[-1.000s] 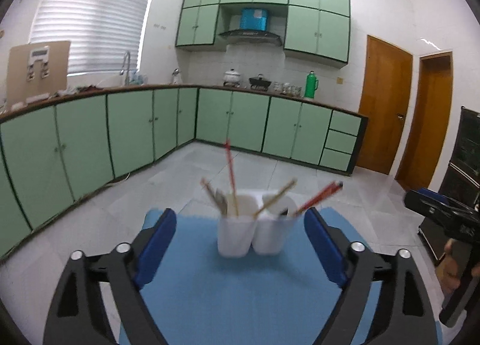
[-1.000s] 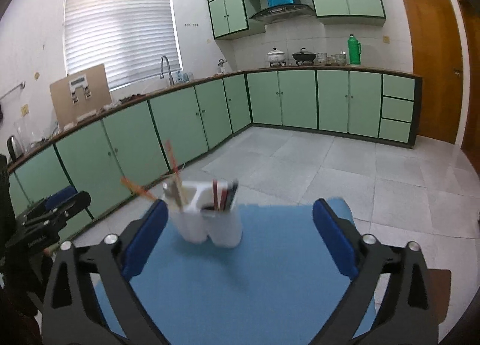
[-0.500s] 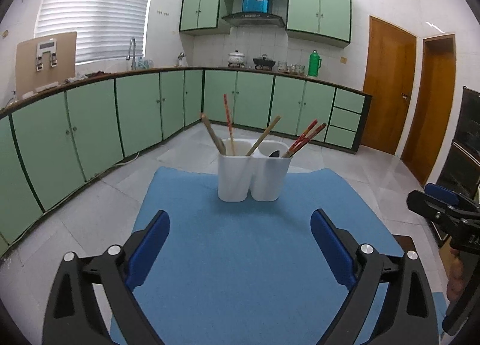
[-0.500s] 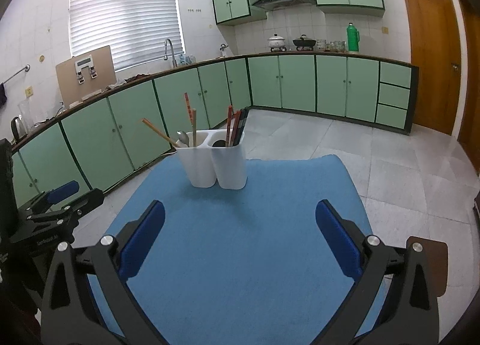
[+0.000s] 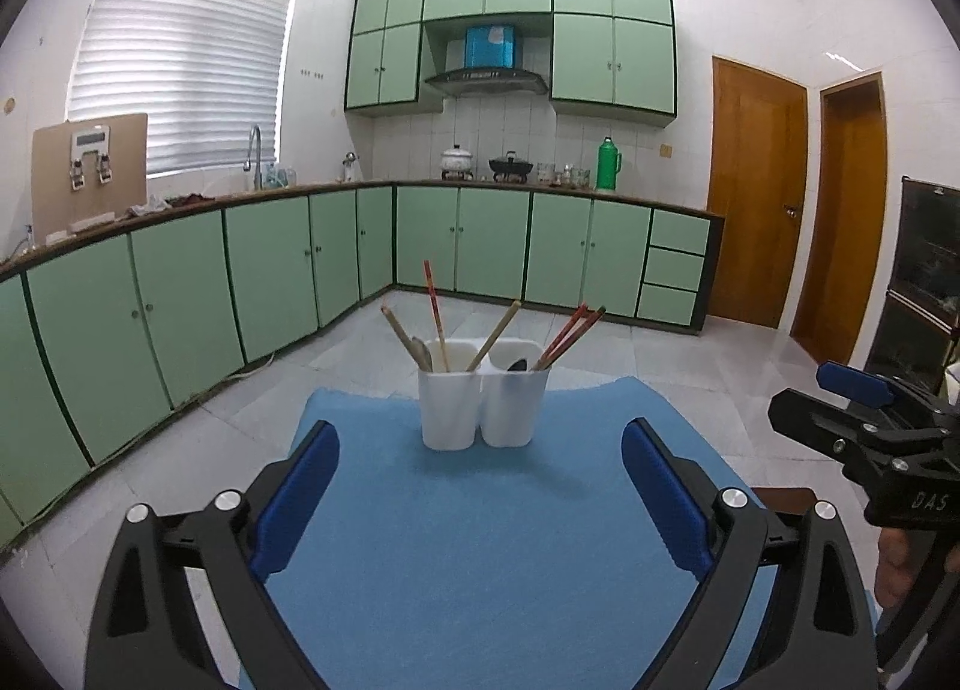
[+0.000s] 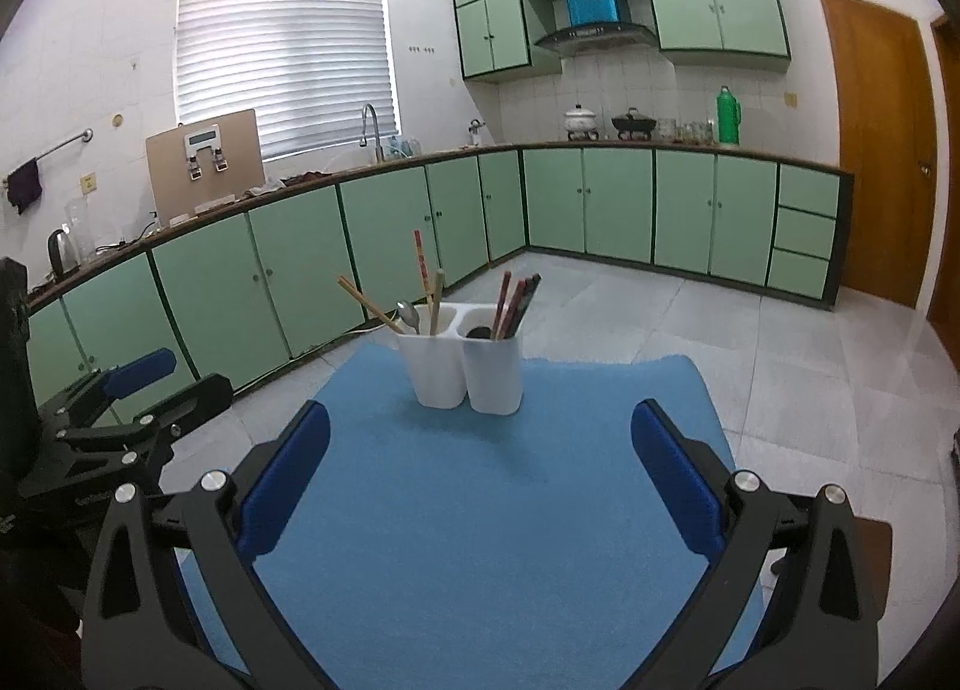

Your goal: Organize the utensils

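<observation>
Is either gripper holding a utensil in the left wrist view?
No. The left gripper and right gripper are open and empty, and the utensils stand in the white holder.

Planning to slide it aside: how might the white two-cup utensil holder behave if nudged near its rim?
The white utensil holder looks like thin plastic, so probably light. The long chopsticks lean outward well above its rim, so a high push may tip it. The blue mat looks soft, so it may drag rather than glide.

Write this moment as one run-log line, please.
left gripper: open, empty | right gripper: open, empty | white two-compartment plastic utensil holder: upright on blue mat, holding chopsticks and spoons
</observation>
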Action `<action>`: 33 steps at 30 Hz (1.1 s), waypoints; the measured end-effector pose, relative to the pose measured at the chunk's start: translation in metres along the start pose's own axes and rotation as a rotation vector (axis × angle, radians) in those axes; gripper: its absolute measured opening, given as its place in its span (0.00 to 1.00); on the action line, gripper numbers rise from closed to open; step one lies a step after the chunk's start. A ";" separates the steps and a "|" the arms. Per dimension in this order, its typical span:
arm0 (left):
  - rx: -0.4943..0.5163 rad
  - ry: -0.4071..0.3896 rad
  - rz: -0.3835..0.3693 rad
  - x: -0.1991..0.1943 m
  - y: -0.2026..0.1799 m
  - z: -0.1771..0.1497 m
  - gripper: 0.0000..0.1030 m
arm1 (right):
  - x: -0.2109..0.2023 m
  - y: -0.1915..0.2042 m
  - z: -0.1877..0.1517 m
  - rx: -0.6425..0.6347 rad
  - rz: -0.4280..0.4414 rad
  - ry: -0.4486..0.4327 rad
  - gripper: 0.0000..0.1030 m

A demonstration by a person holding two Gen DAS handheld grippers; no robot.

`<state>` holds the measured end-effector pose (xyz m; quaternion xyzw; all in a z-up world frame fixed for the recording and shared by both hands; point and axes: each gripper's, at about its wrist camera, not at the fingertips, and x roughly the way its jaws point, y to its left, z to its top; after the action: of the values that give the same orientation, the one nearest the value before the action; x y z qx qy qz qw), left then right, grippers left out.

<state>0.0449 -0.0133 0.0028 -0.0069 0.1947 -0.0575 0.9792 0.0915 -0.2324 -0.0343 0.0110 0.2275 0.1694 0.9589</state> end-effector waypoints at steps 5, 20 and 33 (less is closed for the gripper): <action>0.010 -0.027 0.001 -0.012 -0.004 0.006 0.91 | -0.010 0.003 0.004 -0.007 0.013 -0.025 0.95; 0.020 -0.063 0.005 -0.024 -0.006 0.011 0.91 | -0.017 0.016 0.011 -0.038 0.021 -0.046 0.95; 0.000 -0.052 0.011 -0.024 -0.002 0.008 0.91 | -0.013 0.019 0.008 -0.046 0.022 -0.033 0.95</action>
<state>0.0252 -0.0124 0.0191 -0.0073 0.1691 -0.0518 0.9842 0.0782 -0.2187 -0.0200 -0.0059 0.2073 0.1852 0.9606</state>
